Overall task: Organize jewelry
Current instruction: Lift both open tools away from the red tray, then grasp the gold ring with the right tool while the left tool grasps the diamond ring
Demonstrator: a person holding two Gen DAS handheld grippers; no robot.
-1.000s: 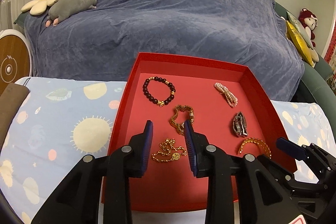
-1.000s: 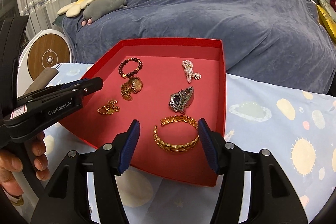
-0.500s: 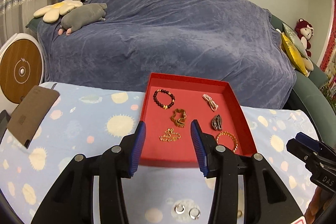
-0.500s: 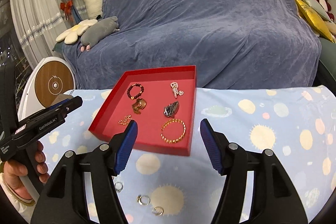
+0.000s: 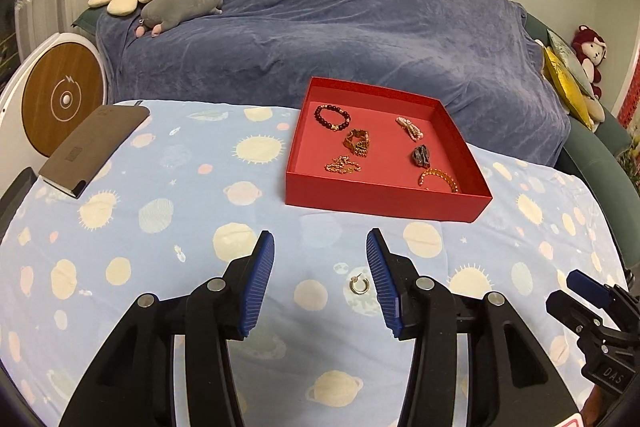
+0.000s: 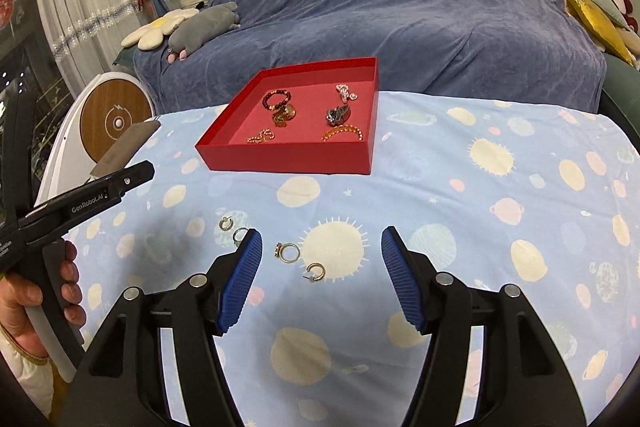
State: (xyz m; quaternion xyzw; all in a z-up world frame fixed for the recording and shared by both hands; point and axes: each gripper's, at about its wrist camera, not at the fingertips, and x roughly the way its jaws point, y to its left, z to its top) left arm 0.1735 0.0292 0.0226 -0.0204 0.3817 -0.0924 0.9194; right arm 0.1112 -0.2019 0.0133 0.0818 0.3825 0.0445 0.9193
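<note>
A pale blue tablecloth [image 6: 460, 211] printed with suns and planets covers the table, and a sofa under a blue throw [image 6: 400, 11] stands beyond it. A red tray [image 6: 280, 159] of bracelets sits at the far side. Small rings [image 6: 289, 252] and hoop earrings [image 6: 316, 271] lie on the near cloth. The left gripper [image 5: 320, 247] and right gripper [image 6: 322, 243] both gape wide, empty, above them.

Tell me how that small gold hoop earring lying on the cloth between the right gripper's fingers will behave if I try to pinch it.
The hoop earring is probably stiff and very light. It lies flat on the soft tablecloth, so the wide-open right gripper may press it into the fabric or bunch cloth. Its thin, smooth metal could slip or flip from the ribbed pads.
</note>
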